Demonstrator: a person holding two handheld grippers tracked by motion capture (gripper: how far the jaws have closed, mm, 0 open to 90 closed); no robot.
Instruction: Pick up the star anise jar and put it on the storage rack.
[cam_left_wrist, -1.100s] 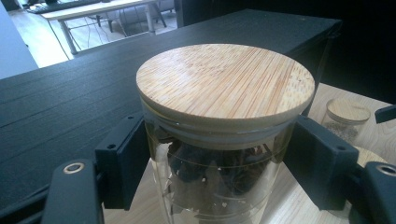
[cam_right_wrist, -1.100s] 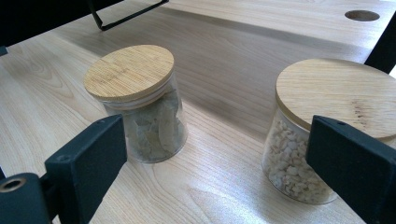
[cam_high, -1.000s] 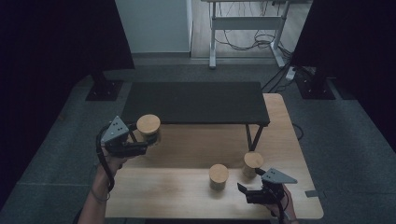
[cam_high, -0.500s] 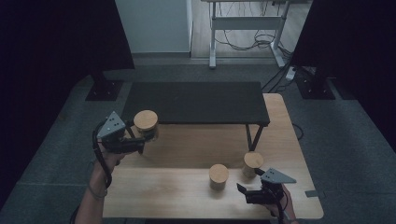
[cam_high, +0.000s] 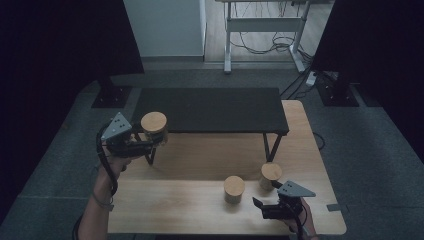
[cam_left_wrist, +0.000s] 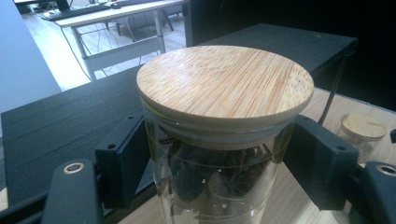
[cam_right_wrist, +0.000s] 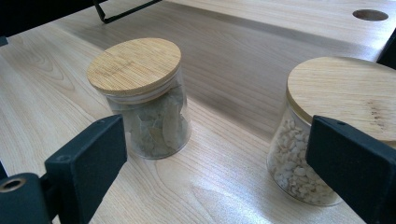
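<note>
Up and toward the upper left went the left gripper (cam_high: 150, 144), fingers grasping the glass jar with a round wooden lid (cam_high: 154, 128) beside the black shelf (cam_high: 210, 110). At lower right, the right gripper (cam_high: 264, 207) rests with its fingers released, near two lidded jars (cam_high: 234, 189) on the wooden desk (cam_high: 200, 165).

bare wood left of leaf jar (cam_high: 233, 189) | pebble jar (cam_high: 270, 175) near right | black shelf (cam_high: 210, 110) behind
</note>
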